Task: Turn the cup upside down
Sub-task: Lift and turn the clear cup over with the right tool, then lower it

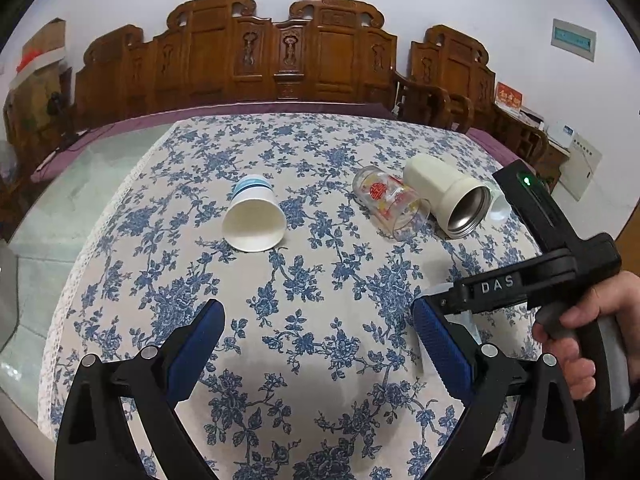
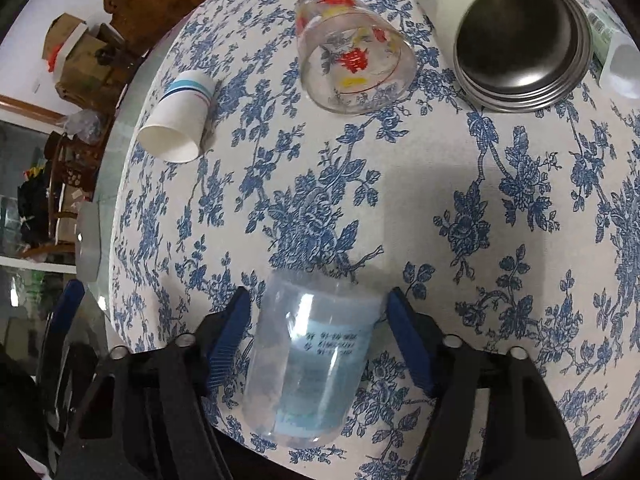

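Observation:
A clear plastic cup [image 2: 312, 356] with a pale blue label sits between the blue pads of my right gripper [image 2: 316, 316], its base pointing away from the camera; the pads press its sides. In the left wrist view the right gripper [image 1: 444, 320] shows at the right with a hand on it, the cup barely visible. My left gripper [image 1: 316, 324] is open and empty above the floral cloth. A white paper cup [image 1: 254, 216], a printed glass [image 1: 390, 202] and a cream steel-lined mug [image 1: 448, 196] lie on their sides.
The table has a blue floral cloth [image 1: 320, 280] over a glass top, whose bare left part [image 1: 80, 184] is exposed. Carved wooden chairs [image 1: 280, 52] stand behind it. Boxes and clutter [image 2: 76, 56] sit at the left. A small white bottle [image 2: 618, 60] lies beside the mug.

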`<state>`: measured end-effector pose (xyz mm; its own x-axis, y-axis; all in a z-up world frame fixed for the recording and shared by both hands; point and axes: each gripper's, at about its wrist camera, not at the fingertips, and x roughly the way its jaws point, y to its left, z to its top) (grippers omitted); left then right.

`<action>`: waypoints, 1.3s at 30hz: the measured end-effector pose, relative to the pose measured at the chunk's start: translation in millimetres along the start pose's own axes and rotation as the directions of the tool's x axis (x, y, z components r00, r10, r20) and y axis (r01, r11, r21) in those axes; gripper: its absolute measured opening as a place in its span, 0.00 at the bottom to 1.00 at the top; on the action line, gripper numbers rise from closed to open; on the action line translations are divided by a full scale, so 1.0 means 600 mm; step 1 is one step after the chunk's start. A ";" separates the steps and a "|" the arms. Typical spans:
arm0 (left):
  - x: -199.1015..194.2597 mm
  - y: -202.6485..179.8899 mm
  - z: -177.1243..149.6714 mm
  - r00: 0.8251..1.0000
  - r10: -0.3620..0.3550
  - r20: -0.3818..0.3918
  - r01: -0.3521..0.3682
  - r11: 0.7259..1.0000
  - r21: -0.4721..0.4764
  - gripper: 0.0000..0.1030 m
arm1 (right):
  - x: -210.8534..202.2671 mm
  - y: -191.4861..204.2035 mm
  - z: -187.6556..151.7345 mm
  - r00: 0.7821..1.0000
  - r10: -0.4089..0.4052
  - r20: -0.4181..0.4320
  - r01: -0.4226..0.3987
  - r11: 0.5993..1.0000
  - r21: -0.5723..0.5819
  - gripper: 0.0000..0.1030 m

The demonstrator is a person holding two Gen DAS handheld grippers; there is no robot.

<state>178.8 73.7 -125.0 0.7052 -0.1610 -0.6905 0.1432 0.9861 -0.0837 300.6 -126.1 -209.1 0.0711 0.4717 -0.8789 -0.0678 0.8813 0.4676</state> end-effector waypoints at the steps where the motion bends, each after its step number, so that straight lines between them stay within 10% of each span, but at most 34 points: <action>1: 0.001 -0.001 0.000 1.000 -0.001 -0.001 0.001 1.000 0.002 0.89 | -0.002 -0.003 0.001 1.000 0.007 -0.001 -0.007 1.000 0.000 0.60; 11: 0.006 -0.008 -0.002 1.000 -0.008 -0.009 0.008 1.000 0.010 0.89 | -0.060 -0.004 0.005 0.958 -0.068 0.277 0.112 0.983 -0.146 0.58; 29: 0.007 -0.018 -0.004 1.000 -0.009 -0.010 0.009 1.000 0.027 0.89 | -0.068 0.046 -0.062 0.744 -0.198 0.638 0.478 0.824 -0.302 0.57; 39: 0.000 -0.026 -0.003 1.000 -0.015 0.000 0.015 0.999 0.041 0.89 | -0.066 0.034 -0.094 0.775 -0.175 0.607 0.419 0.861 -0.287 0.57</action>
<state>175.3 58.4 -125.0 0.7033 -0.1754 -0.6889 0.1820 0.9812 -0.0640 240.1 -128.3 -169.8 0.6711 0.2275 -0.7056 -0.3143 0.9493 0.0070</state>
